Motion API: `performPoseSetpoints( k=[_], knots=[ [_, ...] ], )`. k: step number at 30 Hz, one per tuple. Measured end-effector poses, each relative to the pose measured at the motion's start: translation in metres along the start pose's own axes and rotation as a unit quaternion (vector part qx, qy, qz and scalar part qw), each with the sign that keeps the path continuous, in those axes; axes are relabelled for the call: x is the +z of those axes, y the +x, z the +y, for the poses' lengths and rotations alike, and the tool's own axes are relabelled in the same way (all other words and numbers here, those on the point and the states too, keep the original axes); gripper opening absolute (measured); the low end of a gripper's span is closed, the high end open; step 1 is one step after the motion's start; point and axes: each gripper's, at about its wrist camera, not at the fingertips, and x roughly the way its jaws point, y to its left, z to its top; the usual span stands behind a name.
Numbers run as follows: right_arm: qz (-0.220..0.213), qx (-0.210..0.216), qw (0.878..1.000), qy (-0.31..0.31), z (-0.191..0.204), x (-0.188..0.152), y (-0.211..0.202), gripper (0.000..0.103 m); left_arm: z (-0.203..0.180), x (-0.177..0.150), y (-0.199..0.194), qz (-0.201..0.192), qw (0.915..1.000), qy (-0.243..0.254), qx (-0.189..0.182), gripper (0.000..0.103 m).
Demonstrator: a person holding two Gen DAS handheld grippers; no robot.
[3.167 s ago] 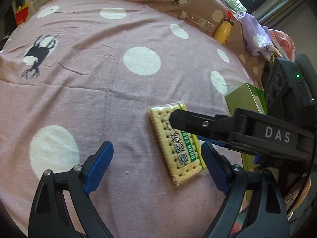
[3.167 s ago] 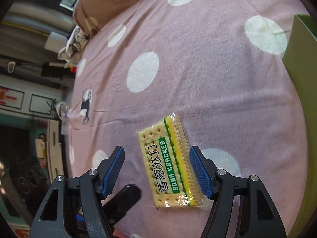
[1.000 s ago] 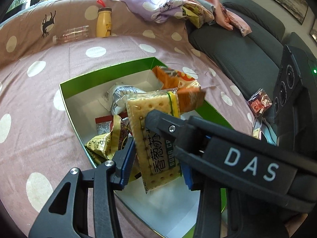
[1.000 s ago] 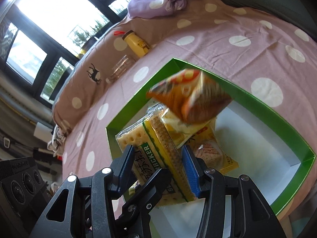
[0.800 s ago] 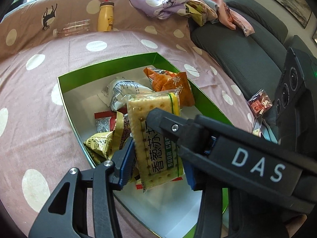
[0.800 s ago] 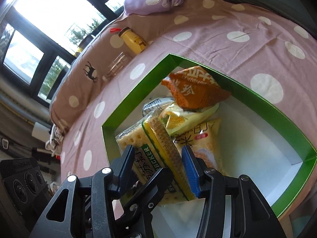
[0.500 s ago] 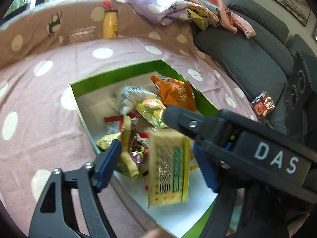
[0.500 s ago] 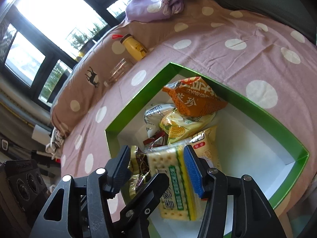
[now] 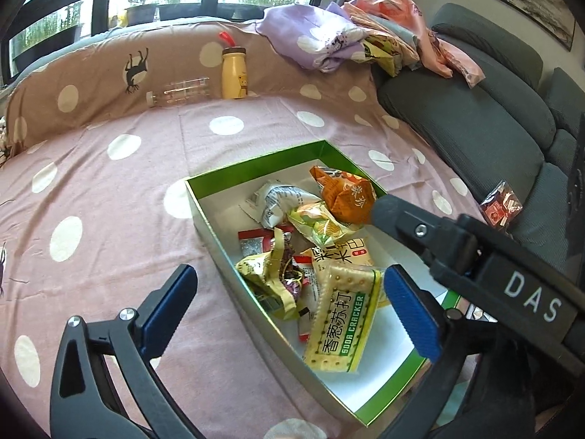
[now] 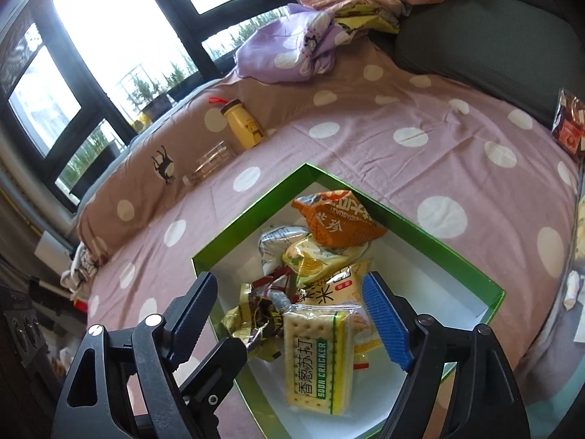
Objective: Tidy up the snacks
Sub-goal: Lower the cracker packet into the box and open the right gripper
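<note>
A soda cracker pack (image 9: 342, 323) lies flat inside the green box (image 9: 256, 162), at its near end; it also shows in the right wrist view (image 10: 318, 356). Beside it in the box (image 10: 252, 216) lie an orange snack bag (image 9: 345, 194) (image 10: 338, 225), a yellow-green bag (image 9: 316, 223) and several other wrappers. My left gripper (image 9: 289, 307) is open and empty, above the box's near left wall. My right gripper (image 10: 289, 316) is open and empty, above the cracker pack. The right gripper's black arm (image 9: 475, 259) crosses the left wrist view.
The box sits on a pink polka-dot sheet (image 9: 109, 197). A yellow bottle (image 9: 234, 73) and a clear bottle (image 9: 179, 91) lie at the far cushion. Crumpled cloths (image 9: 329, 36) lie on a grey sofa (image 9: 475, 117). A red snack pack (image 9: 501, 206) lies at the right.
Both grippers were shut on the cracker pack above the box. They opened, the pack dropped into the box, and both grippers rose and pulled back.
</note>
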Motion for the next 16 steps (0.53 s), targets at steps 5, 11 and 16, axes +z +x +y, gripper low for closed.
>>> performPoseSetpoints(
  k=[5,11,16],
  knots=[
    [-0.010,-0.012,1.000,-0.008,0.0029,-0.0022,-0.0069,0.082,0.0025,-0.0014,-0.0044,-0.005,1.0000,-0.004,-0.005,0.103],
    [-0.012,-0.031,0.999,-0.004,0.0010,-0.0024,-0.0092,0.082,0.0030,-0.0028,-0.0085,-0.012,0.9999,-0.004,-0.003,0.102],
    [-0.013,-0.036,0.999,-0.005,0.0015,-0.0033,-0.0111,0.082,0.0060,-0.0037,-0.0107,-0.013,0.9999,-0.008,-0.001,0.102]
  ],
)
